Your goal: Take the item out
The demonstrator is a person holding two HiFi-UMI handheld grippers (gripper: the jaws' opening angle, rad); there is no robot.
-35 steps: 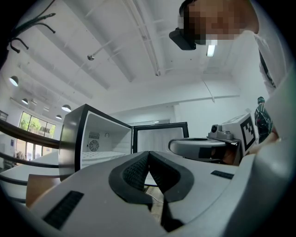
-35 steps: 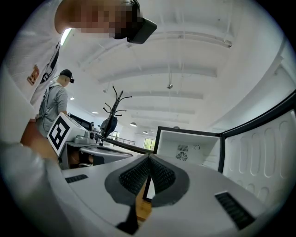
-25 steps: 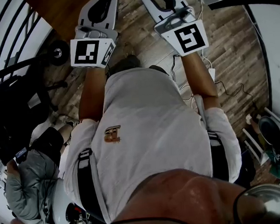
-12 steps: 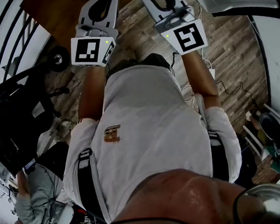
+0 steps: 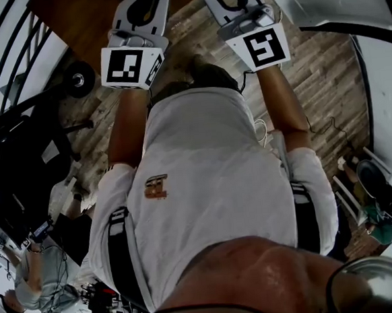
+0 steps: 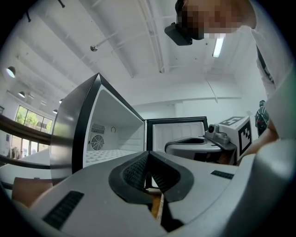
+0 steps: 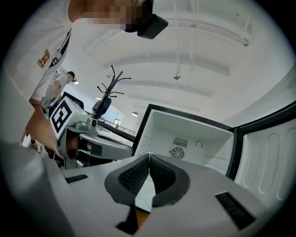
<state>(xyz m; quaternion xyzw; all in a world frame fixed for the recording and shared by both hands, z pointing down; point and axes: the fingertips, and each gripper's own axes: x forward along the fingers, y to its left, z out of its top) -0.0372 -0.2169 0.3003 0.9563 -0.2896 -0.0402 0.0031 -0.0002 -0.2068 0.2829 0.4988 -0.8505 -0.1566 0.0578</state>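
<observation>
Left gripper view shows the left gripper [image 6: 148,153] with its jaws pressed together on nothing. It faces an open mini fridge [image 6: 113,132] at centre left, whose door [image 6: 178,133] is swung wide at centre. The right gripper [image 7: 149,157] is likewise closed and empty, with the fridge's white cavity at centre right of its view. The item cannot be made out in any view.

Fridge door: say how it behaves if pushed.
The fridge door stands open, so it would probably swing on its hinge, not slide. Its moulded white liner looks rigid, likely no flex. The steel-sided cabinet looks heavy enough to stay put.
</observation>
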